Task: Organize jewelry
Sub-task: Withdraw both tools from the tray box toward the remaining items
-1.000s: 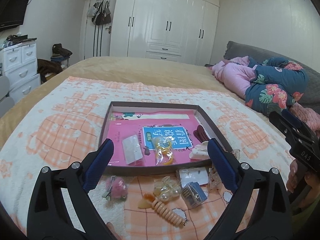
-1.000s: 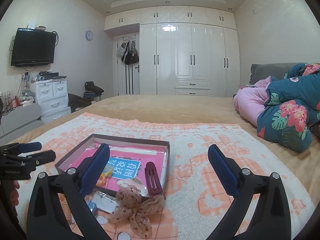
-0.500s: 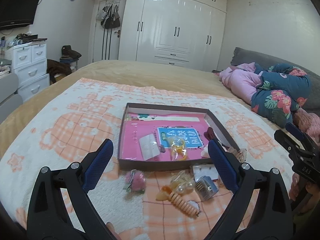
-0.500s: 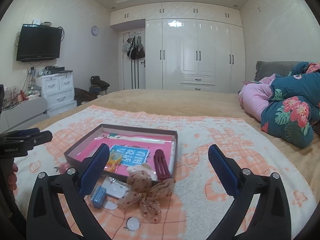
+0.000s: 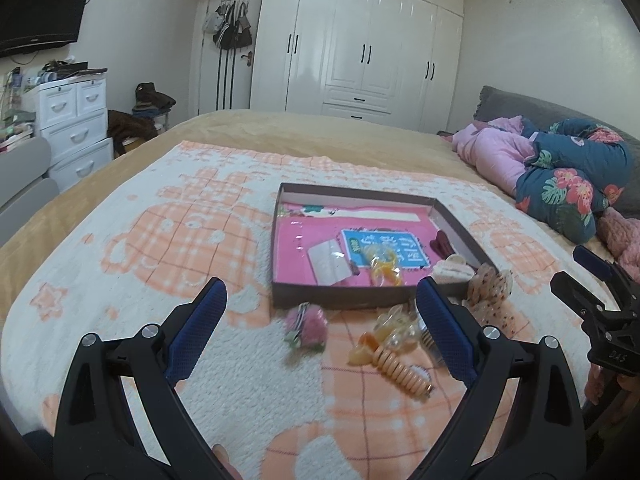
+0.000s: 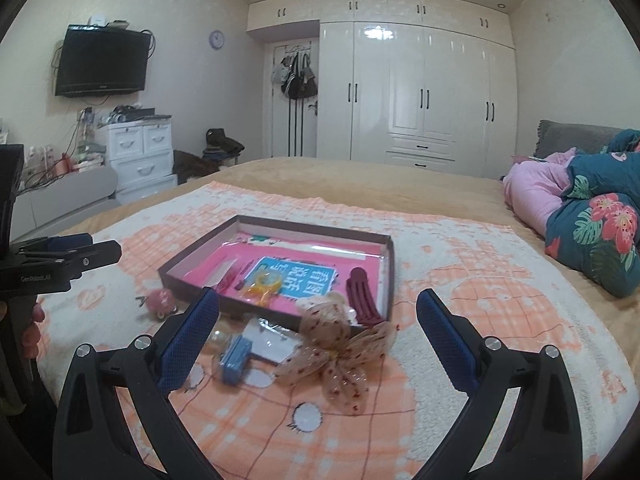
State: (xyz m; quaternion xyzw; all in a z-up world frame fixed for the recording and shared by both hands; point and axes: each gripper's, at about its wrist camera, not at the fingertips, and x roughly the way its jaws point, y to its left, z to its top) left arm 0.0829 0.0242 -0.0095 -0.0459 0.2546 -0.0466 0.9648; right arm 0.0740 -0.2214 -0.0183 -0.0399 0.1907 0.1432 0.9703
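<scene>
Left gripper (image 5: 322, 308): jaws wide, empty | Right gripper (image 6: 318, 318): jaws wide, empty | Tray (image 5: 340, 303): on blanket, part filled | Loose pieces: before tray's near wall | Spiral hair tie (image 5: 402, 372): long axis slanting right, between left jaws, likely left's pick | Bow (image 6: 340, 352): between right jaws

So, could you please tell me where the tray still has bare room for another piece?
The tray is barest along its far-left pink floor. Its near-right corner is crowded: yellow packet, dark red clip, cream claw clip.
</scene>
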